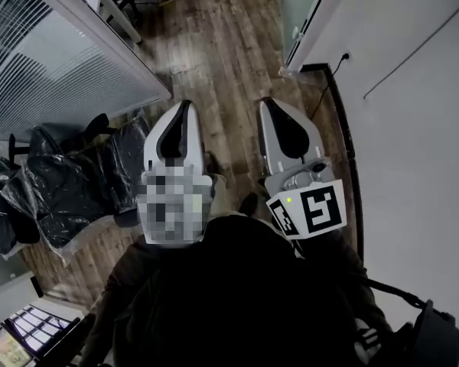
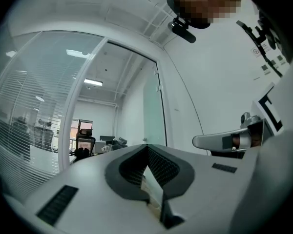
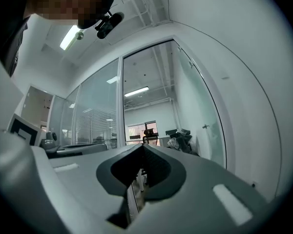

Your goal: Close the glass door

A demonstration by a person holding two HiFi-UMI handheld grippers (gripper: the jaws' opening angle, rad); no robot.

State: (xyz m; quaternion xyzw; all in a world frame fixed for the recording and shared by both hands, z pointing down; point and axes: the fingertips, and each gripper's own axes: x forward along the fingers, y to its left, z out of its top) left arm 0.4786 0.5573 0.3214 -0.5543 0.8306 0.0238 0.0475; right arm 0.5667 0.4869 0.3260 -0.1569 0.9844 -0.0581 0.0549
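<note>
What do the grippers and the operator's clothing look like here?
The left gripper and right gripper are pale grey tapered shells with black textured pads lining the jaws. The right one carries a white cube with black square markers and a small green light. The person wears a dark top.

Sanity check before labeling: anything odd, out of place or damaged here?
Nothing damaged or spilled. The only oddity is the office chairs, wrapped in black plastic and bunched beside the blinds partition. The glass door stands open, as expected before closing. Both the left gripper and right gripper are shut and empty.
</note>
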